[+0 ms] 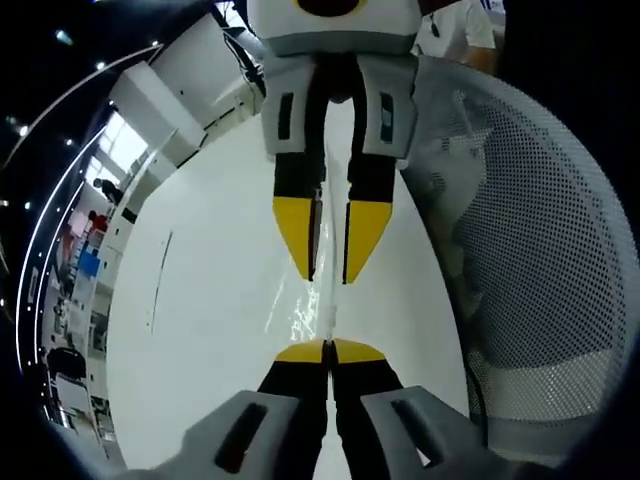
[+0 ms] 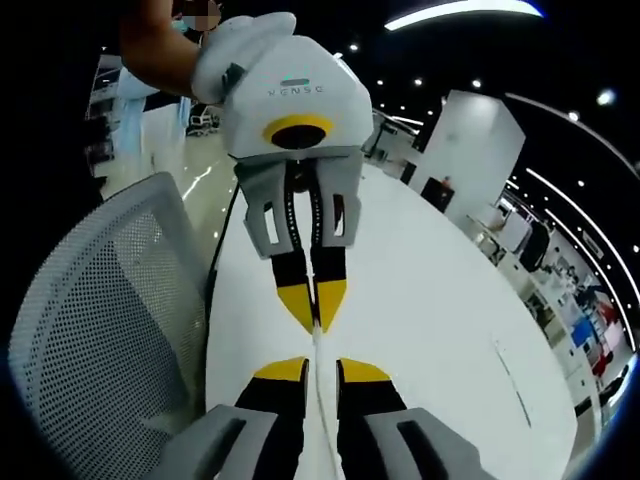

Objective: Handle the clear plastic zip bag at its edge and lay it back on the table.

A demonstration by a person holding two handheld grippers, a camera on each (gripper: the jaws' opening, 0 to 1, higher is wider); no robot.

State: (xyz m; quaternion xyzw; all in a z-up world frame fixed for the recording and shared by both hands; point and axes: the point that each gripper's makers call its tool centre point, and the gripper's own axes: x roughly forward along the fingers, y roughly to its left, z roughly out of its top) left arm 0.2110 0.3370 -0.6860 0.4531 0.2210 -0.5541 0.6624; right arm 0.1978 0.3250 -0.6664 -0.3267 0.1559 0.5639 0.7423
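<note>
The clear zip bag hangs as a thin glinting film between the two grippers, which face each other tip to tip above the white table. My left gripper has its yellow tips pressed together on the bag's edge. Opposite it, my right gripper holds its tips a narrow gap apart. In the right gripper view the bag shows edge-on as a pale line running into the gap of my right gripper. My left gripper is pinched shut on it there.
A grey mesh office chair stands close beside the table; its back is just left of the right gripper. A person's hand holds the left gripper. The table stretches wide on the far side.
</note>
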